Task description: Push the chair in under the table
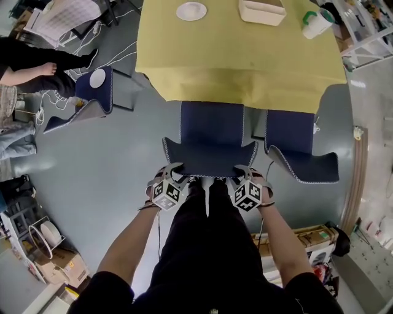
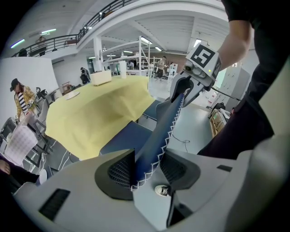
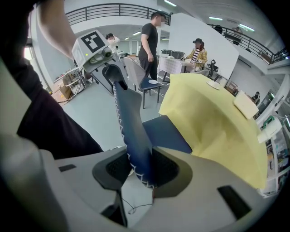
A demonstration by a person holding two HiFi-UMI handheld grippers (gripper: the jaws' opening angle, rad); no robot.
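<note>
Blue chair at centre of the head view, facing the table. The front of its seat lies under the hanging edge of the yellow cloth, while the rest of the seat and the backrest stand clear of the table, on the person's side.

Left gripper: jaws closed partway on the top edge of the backrest near its left corner. Its own view shows the white-stitched rim pinched between the two dark pads.

Right gripper: jaws likewise clamped on the top edge near the right corner, with the padded rim filling the gap between the pads. Both grippers point steeply downward, and the person's legs stand just behind the backrest.

Second chair: just beside the first on the right, its seat also partly under the cloth.

Third chair: well apart at left, away from the table, bearing a small disc.

On the table: a plate, a tray and a cup with a green handle.
</note>
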